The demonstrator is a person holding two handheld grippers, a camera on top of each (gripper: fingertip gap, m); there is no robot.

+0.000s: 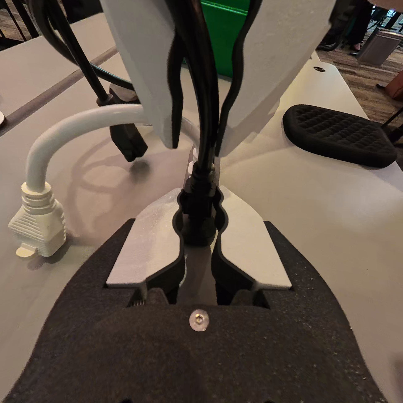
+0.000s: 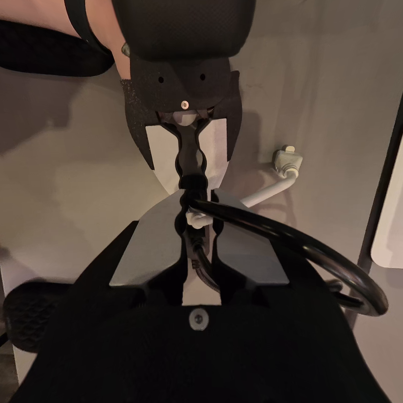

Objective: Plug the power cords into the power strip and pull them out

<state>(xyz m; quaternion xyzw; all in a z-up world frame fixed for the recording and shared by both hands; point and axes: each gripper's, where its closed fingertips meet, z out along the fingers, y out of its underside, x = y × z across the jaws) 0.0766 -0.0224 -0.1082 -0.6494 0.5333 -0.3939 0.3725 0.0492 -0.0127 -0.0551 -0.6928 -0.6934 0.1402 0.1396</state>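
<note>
My left gripper [image 1: 199, 196] is shut on a black plug [image 1: 198, 209] just above the pale table. The plug's thick black cord [image 1: 205, 98] rises between the fingers of my right gripper [image 1: 196, 149], which comes down from above. In the right wrist view my right gripper [image 2: 199, 194] is closed around the narrow white power strip [image 2: 201, 294], tip to tip with the left gripper [image 2: 193, 185]. A second black plug [image 2: 196, 244] sits on the strip between my right fingers. I cannot tell whether the held plug's prongs are in a socket.
The strip's white cord [image 1: 72, 124] curves left to a white plug [image 1: 37, 224] lying on the table [image 1: 294, 218]. Another black plug [image 1: 128, 139] hangs at the back left. A black padded rest [image 1: 338, 135] lies at the right, a green box [image 1: 222, 32] behind. My right fingertips sit around 6 cm from my left ones.
</note>
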